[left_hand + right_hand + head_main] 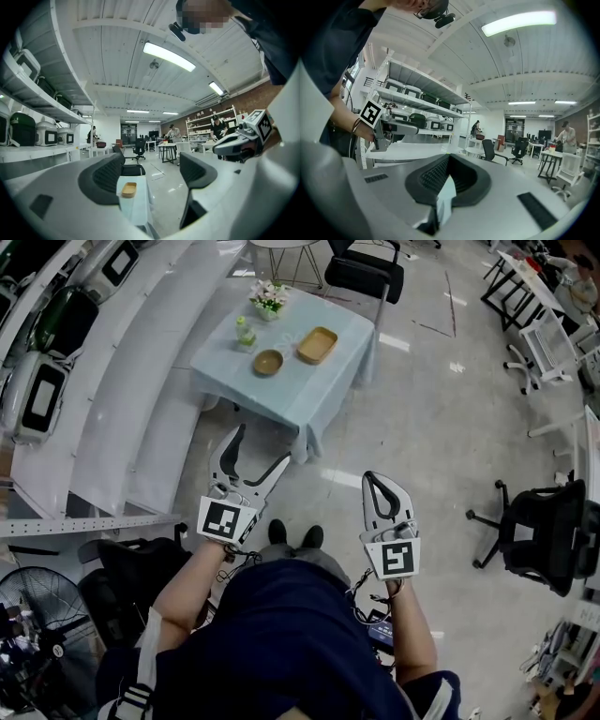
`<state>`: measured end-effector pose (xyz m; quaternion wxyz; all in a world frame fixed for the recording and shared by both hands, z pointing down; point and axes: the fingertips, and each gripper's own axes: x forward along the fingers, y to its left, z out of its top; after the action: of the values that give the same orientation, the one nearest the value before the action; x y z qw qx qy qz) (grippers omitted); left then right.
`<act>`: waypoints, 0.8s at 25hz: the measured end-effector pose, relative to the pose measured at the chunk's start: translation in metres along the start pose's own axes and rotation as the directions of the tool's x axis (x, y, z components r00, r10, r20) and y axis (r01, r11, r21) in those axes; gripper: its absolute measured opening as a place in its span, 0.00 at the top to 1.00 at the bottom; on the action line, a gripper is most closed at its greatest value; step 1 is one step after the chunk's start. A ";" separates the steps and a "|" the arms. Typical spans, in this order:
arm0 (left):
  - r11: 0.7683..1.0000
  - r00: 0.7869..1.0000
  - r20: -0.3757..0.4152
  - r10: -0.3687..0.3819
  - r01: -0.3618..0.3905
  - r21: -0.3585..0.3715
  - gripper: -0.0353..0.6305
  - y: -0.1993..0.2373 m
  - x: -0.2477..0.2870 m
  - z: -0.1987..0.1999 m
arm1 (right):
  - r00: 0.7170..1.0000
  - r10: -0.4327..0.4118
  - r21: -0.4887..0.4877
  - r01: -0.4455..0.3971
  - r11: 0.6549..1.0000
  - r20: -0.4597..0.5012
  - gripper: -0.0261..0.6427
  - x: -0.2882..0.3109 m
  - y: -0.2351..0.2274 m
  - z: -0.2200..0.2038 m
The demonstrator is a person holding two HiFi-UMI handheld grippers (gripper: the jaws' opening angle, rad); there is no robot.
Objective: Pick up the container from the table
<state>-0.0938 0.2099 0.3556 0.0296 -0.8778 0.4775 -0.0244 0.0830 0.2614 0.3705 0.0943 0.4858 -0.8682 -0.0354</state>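
White shelving [112, 390] runs along the outer side of your left claw [262, 446], carrying boxy appliances. Straight ahead of both claws, well apart from them, stands a table [319, 395] under a pale blue cloth. A black office chair [539, 535] sits far out to the right of your right claw [378, 476].

Your left claw is released: in its own view the jaws stand wide apart with nothing between the pads, and the far-off table end [133, 208] shows through the gap. Your right claw [449, 157] is clenched, tips together, and it grips nothing.

The container [317, 344], a tan tray with rounded corners, lies on the table beyond your left claw's [152, 161] tips, and it appears low in the gap [129, 189]. A round wooden bowl [268, 361] sits just left of it. Small flowers [268, 296] stand at the table's far corner.
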 end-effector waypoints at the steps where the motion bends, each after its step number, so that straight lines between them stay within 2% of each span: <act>1: 1.000 1.000 -0.002 0.004 -0.004 0.004 0.35 0.001 0.005 0.000 | 1.000 0.003 0.005 -0.003 1.000 0.002 0.96 -0.001 -0.003 -0.001; 7: 1.000 1.000 0.022 0.008 -0.009 0.022 0.35 0.010 0.048 0.002 | 1.000 0.030 -0.013 -0.030 0.999 -0.003 0.96 0.002 -0.017 -0.008; 11: 1.000 1.000 0.010 -0.013 0.013 0.021 0.36 0.021 0.085 -0.004 | 1.000 0.023 -0.010 -0.024 1.000 -0.018 0.96 0.008 -0.027 -0.012; 20: 0.996 0.995 -0.036 -0.092 0.093 0.007 0.37 0.071 0.186 -0.047 | 0.998 -0.021 -0.002 0.021 1.000 -0.064 0.96 0.071 -0.056 -0.030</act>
<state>-0.0555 0.0144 0.3998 0.0240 -0.8982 0.4367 -0.0435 0.0998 0.1723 0.4004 0.1219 0.4956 -0.8597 -0.0213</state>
